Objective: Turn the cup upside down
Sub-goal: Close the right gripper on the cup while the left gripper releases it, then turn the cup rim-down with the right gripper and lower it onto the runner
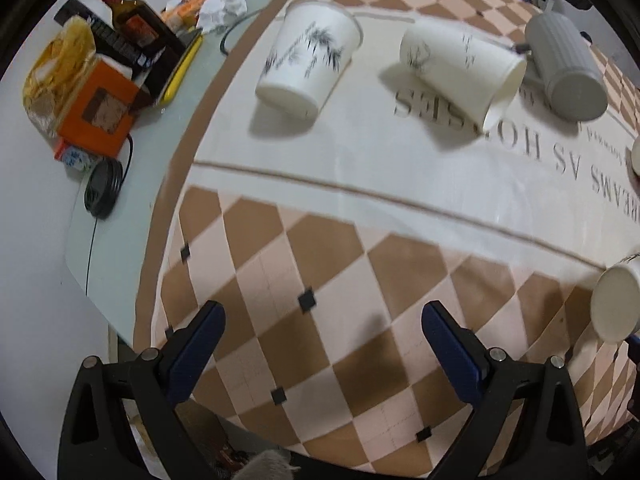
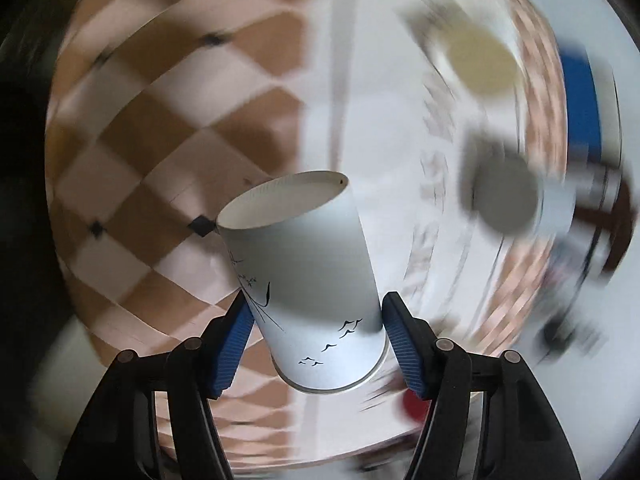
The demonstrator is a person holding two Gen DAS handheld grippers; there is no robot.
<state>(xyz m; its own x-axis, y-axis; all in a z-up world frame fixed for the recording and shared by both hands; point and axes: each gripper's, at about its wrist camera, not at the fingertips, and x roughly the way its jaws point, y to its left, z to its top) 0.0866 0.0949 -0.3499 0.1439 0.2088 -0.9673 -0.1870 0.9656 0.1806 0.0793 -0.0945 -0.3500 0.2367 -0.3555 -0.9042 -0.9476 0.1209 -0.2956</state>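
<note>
On your far left the bench [image 1: 120, 248] carries clutter: an orange box [image 1: 98, 108], a dark bottle [image 1: 134, 20], crumpled paper [image 1: 222, 8] and a coiled black cable [image 1: 102, 188]. Beside that lies the checkered cloth [image 1: 340, 280]. Your left gripper [image 1: 320, 344] hangs released over its brown diamonds, jaws wide apart with nothing between them. Farther along the cloth's pale band, one paper cup [image 1: 308, 60] stands upside down, base up. Next to it a second cup [image 1: 464, 76] lies on its side, mouth toward a grey ribbed cup [image 1: 568, 68] that is also base up. At the right edge of your left view you catch a cup [image 1: 618, 300] held off the cloth.

Your right gripper [image 2: 318, 332] is clenched on that cup [image 2: 308, 280], blue pads [image 2: 236, 344] pressing its sides near the rim. It is tilted, base pointing away from you, rim nearest the camera. The background is smeared; the grey cup [image 2: 506, 196] shows to the right.
</note>
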